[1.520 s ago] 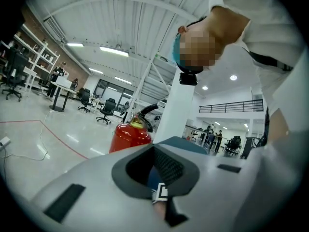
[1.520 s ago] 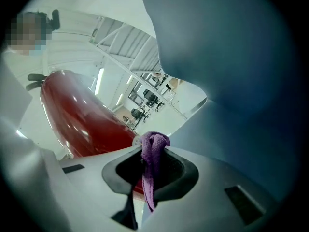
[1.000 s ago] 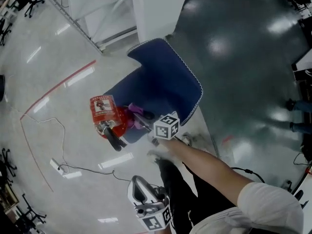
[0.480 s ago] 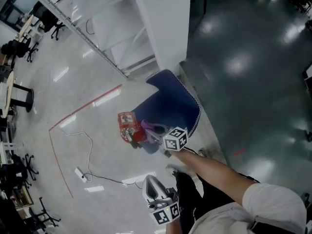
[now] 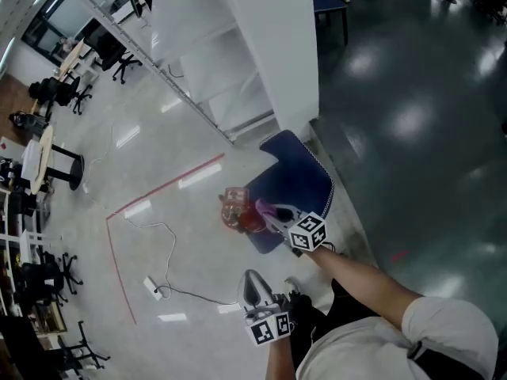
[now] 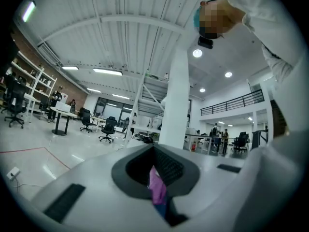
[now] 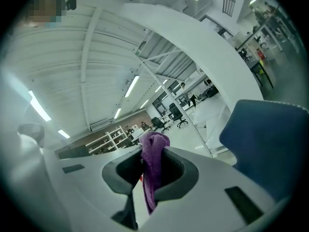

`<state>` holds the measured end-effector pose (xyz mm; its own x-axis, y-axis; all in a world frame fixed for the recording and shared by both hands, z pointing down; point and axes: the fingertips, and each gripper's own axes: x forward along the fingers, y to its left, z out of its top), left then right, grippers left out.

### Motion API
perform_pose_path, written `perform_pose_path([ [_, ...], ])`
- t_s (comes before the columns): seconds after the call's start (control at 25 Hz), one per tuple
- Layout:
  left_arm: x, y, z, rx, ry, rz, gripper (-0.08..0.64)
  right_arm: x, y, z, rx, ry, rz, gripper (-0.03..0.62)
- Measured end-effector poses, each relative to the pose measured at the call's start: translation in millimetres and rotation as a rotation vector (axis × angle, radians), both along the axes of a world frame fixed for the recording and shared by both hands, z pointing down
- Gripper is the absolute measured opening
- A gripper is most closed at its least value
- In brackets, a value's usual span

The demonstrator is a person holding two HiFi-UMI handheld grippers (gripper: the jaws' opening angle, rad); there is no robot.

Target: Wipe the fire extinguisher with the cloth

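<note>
The right gripper (image 5: 279, 214) is clamped on the purple terry cloth (image 7: 153, 166), just beside the red cylindrical fire extinguisher (image 5: 236, 210) at the left edge of the blue mat (image 5: 305, 169). The left gripper (image 5: 252, 285), nearer, is closed on a thin pink-purple sliver (image 6: 156, 187). Recommended: press the cloth flat and stroke along the cylinder.

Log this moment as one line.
right gripper shut on purple cloth | cloth beside fire extinguisher, contact unclear | left gripper shut on pink scrap, away from extinguisher
</note>
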<state>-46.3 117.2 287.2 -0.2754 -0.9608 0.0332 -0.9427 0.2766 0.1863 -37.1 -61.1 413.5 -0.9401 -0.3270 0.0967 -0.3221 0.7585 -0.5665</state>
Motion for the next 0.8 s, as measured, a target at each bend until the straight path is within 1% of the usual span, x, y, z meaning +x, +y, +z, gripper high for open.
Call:
perform_pose_path([
  [0.16,-22.3,-7.3,20.0,-0.02,0.024,0.102,0.005,7.8,13.8,6.1,0.062,0.051,0.032,0.066],
  [0.24,-38.0,-10.7,25.4,-0.022,0.01,0.177,0.005,7.0,20.7,5.8,0.076,0.054,0.068,0.066],
  [0.28,-43.8,-11.7,26.8,-0.02,-0.009,0.226,0.005,9.0,25.6,5.2,0.079,0.054,0.093,0.066],
  [0.36,-50.2,-11.8,27.0,-0.015,-0.054,0.35,0.005,21.1,38.7,1.4,0.076,0.06,0.174,0.066],
  [0.44,-62.3,-10.9,25.1,-0.014,-0.072,0.468,0.005,30.8,52.8,-6.7,0.067,0.058,0.284,0.066],
  [0.48,-72.3,-11.2,24.6,-0.018,-0.076,0.507,0.005,31.5,58.2,-10.4,0.062,0.057,0.336,0.066],
  [0.56,-93.3,-12.3,25.8,-0.035,-0.059,0.54,0.005,31.1,67.1,-12.4,0.043,0.067,0.424,0.066],
  [0.64,-107.0,-9.8,29.4,-0.055,-0.027,0.545,0.005,33.7,79.2,-6.2,0.013,0.093,0.485,0.066],
  [0.8,-113.2,-9.1,39.7,-0.069,0.005,0.544,0.005,38.6,97.0,23.6,-0.056,0.119,0.549,0.066],
])
